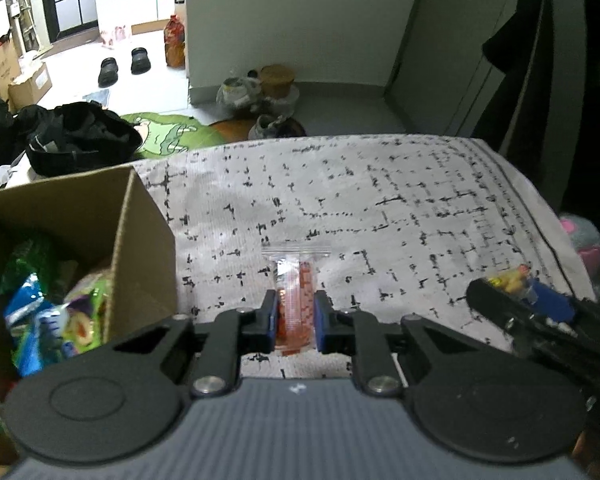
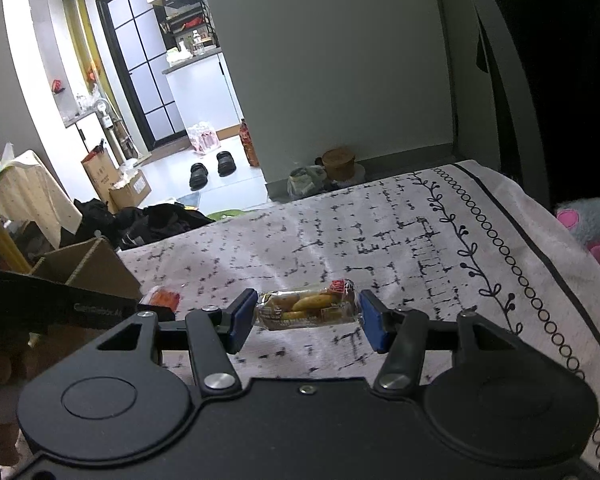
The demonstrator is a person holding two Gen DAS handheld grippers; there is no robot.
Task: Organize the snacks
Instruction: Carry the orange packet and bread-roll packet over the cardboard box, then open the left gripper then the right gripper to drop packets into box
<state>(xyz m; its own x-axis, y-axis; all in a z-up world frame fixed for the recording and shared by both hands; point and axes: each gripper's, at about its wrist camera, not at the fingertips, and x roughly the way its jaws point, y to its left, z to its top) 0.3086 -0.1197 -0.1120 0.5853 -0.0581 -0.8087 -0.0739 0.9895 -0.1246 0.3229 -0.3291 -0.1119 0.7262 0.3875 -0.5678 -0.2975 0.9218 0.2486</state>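
Observation:
My left gripper (image 1: 296, 312) is shut on a clear packet of red-orange snack (image 1: 296, 296), held just above the patterned cloth (image 1: 380, 208). My right gripper (image 2: 306, 316) has its blue pads against both ends of a yellow snack packet (image 2: 308, 308) that lies crosswise on the cloth (image 2: 380, 248). The right gripper also shows at the right of the left wrist view (image 1: 524, 292), with the yellow packet (image 1: 508, 280) in it. A cardboard box (image 1: 140, 240) at the left holds several bright snack bags (image 1: 40, 308). The red packet shows at the left of the right wrist view (image 2: 164, 298).
The cloth-covered table ends at its far edge (image 1: 300, 142) and right edge (image 2: 540, 240). A pink and grey plush toy (image 2: 596, 228) lies off the right side. Black bags (image 1: 80, 140), shoes (image 1: 124, 64) and boxes (image 1: 28, 80) are on the floor beyond.

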